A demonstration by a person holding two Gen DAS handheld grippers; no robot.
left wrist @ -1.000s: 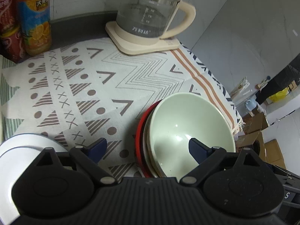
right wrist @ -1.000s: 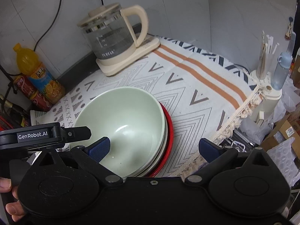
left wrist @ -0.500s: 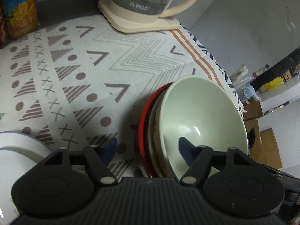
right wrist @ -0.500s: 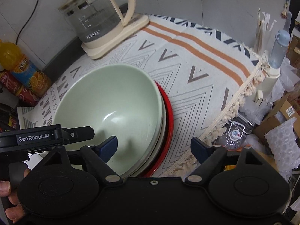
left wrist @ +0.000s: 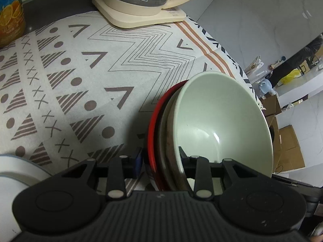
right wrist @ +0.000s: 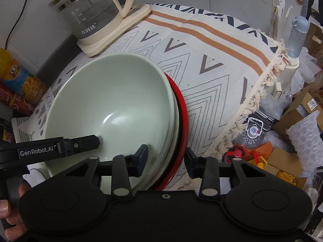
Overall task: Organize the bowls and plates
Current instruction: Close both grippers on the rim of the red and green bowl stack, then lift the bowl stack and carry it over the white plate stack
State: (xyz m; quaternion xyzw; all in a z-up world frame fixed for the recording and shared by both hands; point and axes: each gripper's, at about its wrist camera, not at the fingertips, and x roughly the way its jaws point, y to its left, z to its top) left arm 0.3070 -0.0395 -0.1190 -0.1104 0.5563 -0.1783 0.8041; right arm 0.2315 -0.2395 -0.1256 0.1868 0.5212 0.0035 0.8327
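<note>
In the left wrist view, the left claw is straddling the near-left rim of the stack: a green bowl nested in a brownish one and a red plate, all sitting on the patterned cloth covering the surface. Its jaws have just been closing, and the pads are sitting tight against the rims, so it looks clamped on the stack. A white plate is lying apart at the lower left, not yet joined to anything.

In the right wrist view, the right claw is gripping the opposite rim the same way, one pad inside the green bowl, one outside the red plate; its jaws have likewise just been closing. The stack is still resting on the cloth near the kettle. Judging by this, the nesting is done, while lifting and putting away remain.
</note>
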